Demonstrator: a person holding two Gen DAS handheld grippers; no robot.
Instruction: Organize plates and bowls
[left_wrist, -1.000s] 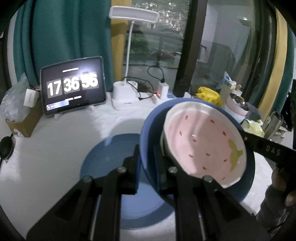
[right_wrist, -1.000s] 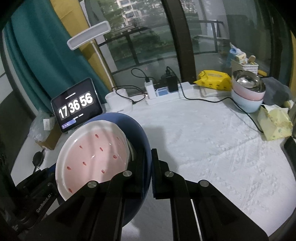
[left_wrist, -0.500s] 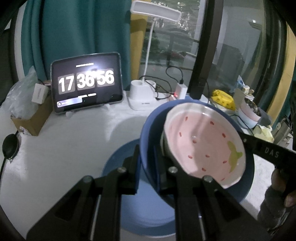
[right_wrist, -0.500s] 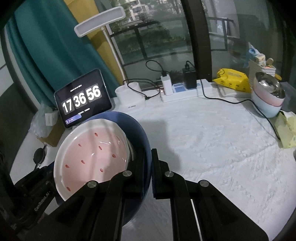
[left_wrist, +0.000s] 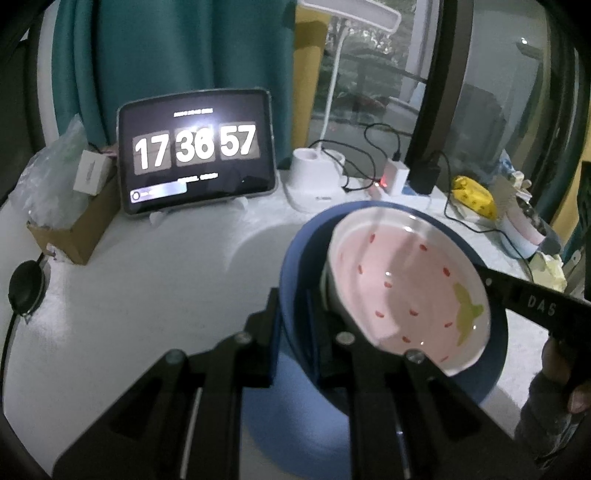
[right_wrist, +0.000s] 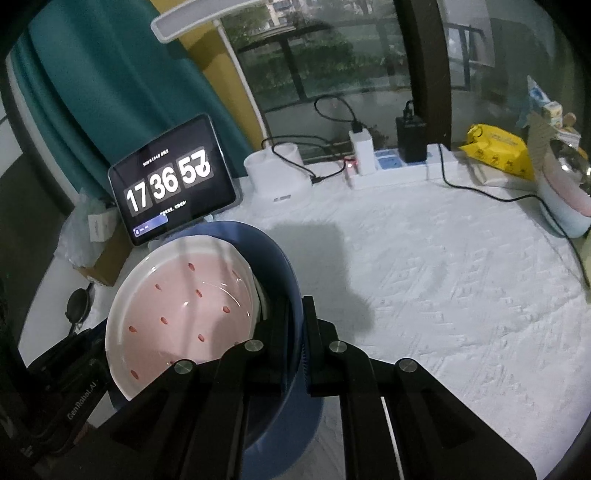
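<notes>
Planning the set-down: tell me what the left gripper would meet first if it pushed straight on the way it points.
The left gripper, shut on the blue bowl, would probably carry that bowl onto the blue plate below; the gap between them is unclear.

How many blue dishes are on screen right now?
2, maybe more hidden: the deep blue bowl clamped by both grippers, carrying the pink strawberry bowl, and a flat blue plate on the white tablecloth beneath.

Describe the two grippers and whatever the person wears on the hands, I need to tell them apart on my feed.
Both grippers are matte black, with angular linkage arms, silver round pivot bolts and flat black finger pads. The left gripper carries white "GenRobot.AI" lettering on its body, seen in the right wrist view. The right gripper shows white "DAS" lettering in the left wrist view. A dark grey sleeve or glove cuff covers the right hand's wrist.
</notes>
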